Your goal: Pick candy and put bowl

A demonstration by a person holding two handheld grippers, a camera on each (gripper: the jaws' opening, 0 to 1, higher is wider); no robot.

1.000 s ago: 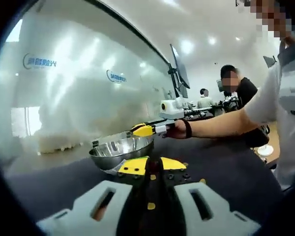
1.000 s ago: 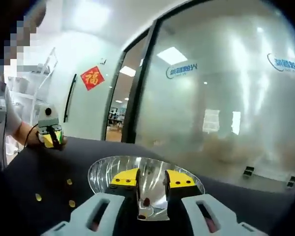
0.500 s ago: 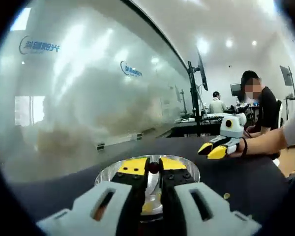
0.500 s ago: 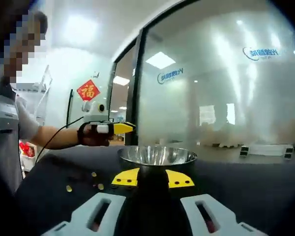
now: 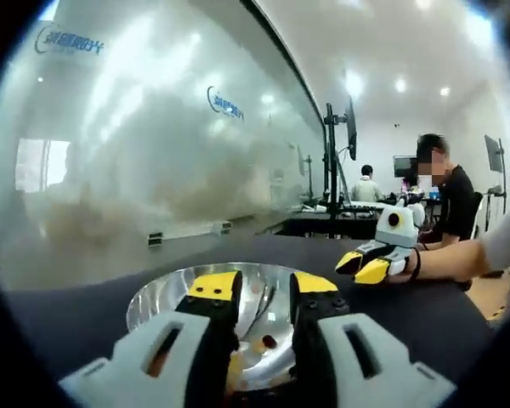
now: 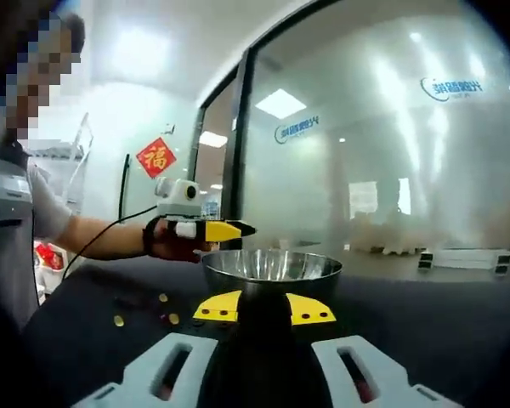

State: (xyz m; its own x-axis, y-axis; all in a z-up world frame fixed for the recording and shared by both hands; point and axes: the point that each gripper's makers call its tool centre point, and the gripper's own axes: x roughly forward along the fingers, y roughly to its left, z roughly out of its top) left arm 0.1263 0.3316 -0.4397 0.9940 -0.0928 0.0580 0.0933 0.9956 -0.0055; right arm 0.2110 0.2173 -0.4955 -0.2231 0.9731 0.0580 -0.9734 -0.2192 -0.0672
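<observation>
The left gripper hangs over the shiny round steel bowl, jaws slightly parted and empty; a small dark candy lies inside. The right gripper sits low, jaws closed on nothing visible. Small yellow candies lie at its 9 o'clock on the dark matte tabletop. They look light, hard and slippery: pinch across the middle. A frosted glass wall stands behind.

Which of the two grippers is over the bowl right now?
The left gripper: its open jaws frame the bowl with candy below. The right gripper sits back at table level, beside it.
</observation>
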